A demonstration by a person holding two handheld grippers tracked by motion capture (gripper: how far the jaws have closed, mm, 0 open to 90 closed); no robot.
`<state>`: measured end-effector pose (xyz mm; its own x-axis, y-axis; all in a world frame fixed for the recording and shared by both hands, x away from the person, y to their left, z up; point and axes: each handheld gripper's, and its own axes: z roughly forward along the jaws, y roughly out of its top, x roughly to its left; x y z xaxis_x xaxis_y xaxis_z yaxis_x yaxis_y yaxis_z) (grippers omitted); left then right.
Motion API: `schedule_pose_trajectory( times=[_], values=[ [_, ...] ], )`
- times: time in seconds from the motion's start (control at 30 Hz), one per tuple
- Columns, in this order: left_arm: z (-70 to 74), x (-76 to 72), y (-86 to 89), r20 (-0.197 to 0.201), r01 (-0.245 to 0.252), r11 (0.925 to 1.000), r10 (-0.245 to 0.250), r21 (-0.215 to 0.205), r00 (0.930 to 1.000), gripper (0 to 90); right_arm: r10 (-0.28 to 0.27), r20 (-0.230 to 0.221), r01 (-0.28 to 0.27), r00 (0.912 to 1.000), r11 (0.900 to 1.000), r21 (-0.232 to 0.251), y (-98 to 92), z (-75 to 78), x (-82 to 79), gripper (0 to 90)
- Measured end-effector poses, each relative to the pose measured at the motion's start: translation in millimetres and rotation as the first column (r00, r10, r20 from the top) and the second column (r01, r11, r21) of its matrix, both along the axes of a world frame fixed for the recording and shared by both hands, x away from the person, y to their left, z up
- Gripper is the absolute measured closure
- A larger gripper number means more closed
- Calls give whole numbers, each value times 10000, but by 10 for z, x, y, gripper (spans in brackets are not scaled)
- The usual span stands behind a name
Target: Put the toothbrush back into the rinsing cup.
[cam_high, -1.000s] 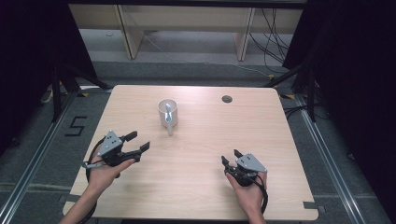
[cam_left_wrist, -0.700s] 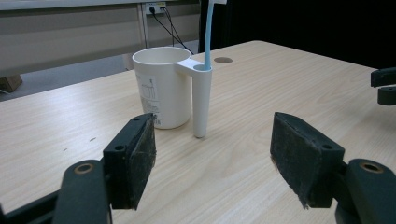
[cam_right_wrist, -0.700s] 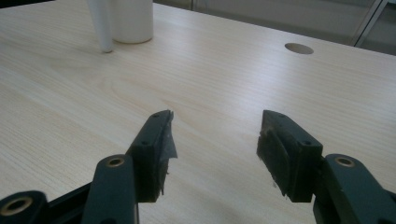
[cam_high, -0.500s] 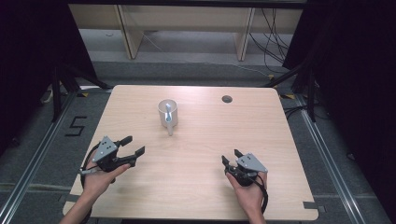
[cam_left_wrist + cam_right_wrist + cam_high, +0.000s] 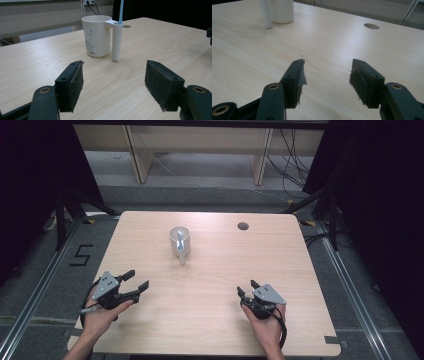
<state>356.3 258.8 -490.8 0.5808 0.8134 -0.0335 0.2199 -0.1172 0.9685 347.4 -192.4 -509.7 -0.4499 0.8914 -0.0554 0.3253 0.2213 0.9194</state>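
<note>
The left gripper [image 5: 134,282] has drawn back toward the table's near edge. From above, the white cup [image 5: 179,241] stands well ahead of it. In the left gripper view, the cup [image 5: 97,35] sits beyond wide, empty jaws. The right gripper [image 5: 327,75] gapes empty too.

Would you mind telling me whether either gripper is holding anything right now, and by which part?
Nothing is held. The left gripper and right gripper both have open, empty jaws, apart from the white cup.
</note>
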Motion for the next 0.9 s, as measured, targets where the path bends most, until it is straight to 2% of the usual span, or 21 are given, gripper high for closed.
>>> schedule_pose_trajectory(
  times=[0.43,0.5,0.63,0.67,0.73,0.77,0.9],
  values=[
    [-121,-79,141,172,-245,9993,249,-268,9995,300,39,10,-39,10000,10000,14,-5,3,-3,450],
    [-146,-104,167,44,-359,9992,360,-197,9993,298,79,47,-79,10000,9999,85,-1,-1,4,450],
    [-211,-124,194,133,-425,9982,431,-413,9990,296,87,38,-87,10000,9999,85,1,-2,3,451],
    [-217,-132,202,64,-481,9983,483,-334,9988,295,89,50,-89,9999,9999,86,1,-3,4,451],
    [-247,-129,200,212,-459,9977,470,-505,9987,294,79,17,-79,10000,10000,52,0,0,1,451],
    [-244,-144,206,99,-549,9980,552,-327,9984,293,75,56,-76,10000,9999,77,-1,-1,2,451],
    [-278,-139,197,148,-587,9978,592,-323,9981,291,50,31,-51,10000,10000,40,-5,22,-16,451]
  ],
)
